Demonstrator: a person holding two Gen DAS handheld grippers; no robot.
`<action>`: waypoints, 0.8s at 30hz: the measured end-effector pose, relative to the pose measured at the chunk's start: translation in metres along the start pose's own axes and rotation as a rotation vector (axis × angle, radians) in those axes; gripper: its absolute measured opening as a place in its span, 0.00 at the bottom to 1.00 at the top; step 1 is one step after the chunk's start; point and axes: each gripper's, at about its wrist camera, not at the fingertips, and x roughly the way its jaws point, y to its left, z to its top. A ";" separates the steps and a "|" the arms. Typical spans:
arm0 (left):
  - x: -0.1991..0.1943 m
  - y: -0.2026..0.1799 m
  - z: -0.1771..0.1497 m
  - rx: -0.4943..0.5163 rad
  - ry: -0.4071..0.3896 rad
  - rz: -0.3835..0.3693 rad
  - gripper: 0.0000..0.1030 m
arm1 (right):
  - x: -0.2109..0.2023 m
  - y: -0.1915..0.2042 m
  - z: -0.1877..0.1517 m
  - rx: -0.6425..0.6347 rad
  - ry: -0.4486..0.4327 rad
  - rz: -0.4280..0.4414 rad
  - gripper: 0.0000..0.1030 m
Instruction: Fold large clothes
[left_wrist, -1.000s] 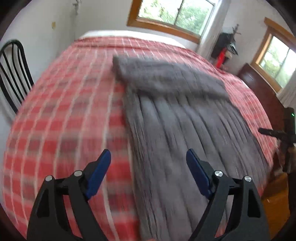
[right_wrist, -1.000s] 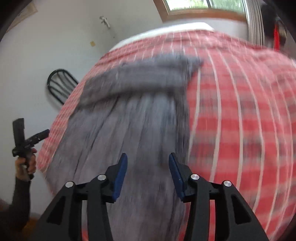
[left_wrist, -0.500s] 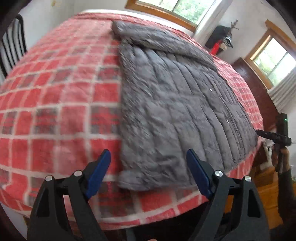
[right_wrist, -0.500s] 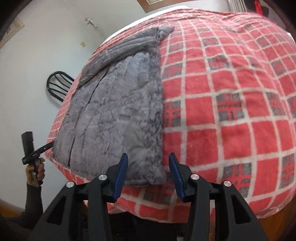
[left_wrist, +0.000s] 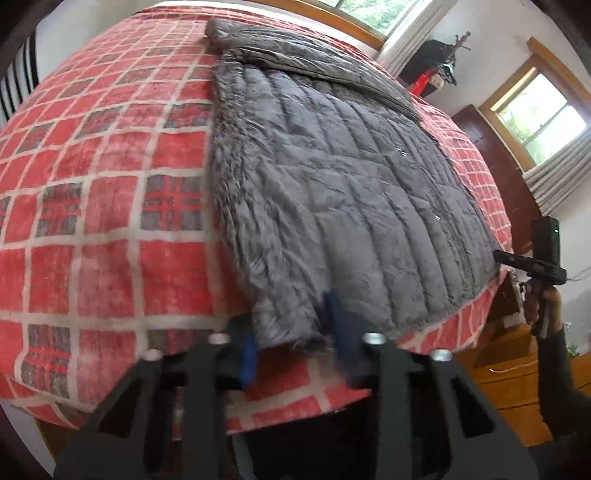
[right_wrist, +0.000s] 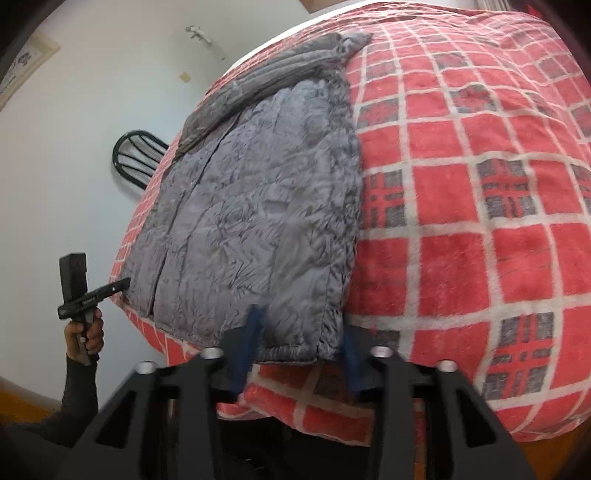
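Between the blue pads of the left claw (left_wrist: 291, 341) lies the near left corner of a grey quilted jacket (left_wrist: 332, 184), its hem just at the fingertips; the pads are blurred, so whether they are pinching the fabric or only bracketing it cannot be told. Ahead of the right claw (right_wrist: 299, 347) sits the jacket's near right corner (right_wrist: 258, 236), again framed by two blurred blue pads with a gap between them, and contact with the cloth is hard to make out there too. Beyond both claws the jacket stretches away flat across a bed covered by a red plaid blanket (left_wrist: 110, 221), fuzzy in texture with white grid lines and grey checked squares. Its shell is crinkled and puffy, stitched in long parallel channels, with a fleecy-looking strip along one side edge and a rolled, darker band at the far end. Small snaps glint on its surface in the left view. Off to the right of the left claw, the other device and the hand gripping it (left_wrist: 543, 295) show at the frame edge, partly cut off. Left of the right claw, a black chair back (right_wrist: 136, 155) peeks out behind the bed, mostly hidden. Windows with wooden frames (left_wrist: 535, 110) sit past the bed's far corner.
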 end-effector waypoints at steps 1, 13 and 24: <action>-0.001 -0.002 0.000 0.002 -0.008 -0.001 0.16 | -0.002 0.001 0.000 -0.003 -0.011 0.006 0.16; -0.069 -0.033 -0.007 0.005 -0.204 -0.028 0.09 | -0.061 0.051 0.001 -0.116 -0.157 0.001 0.09; -0.113 -0.054 0.068 -0.011 -0.337 -0.031 0.09 | -0.090 0.085 0.081 -0.187 -0.280 -0.084 0.09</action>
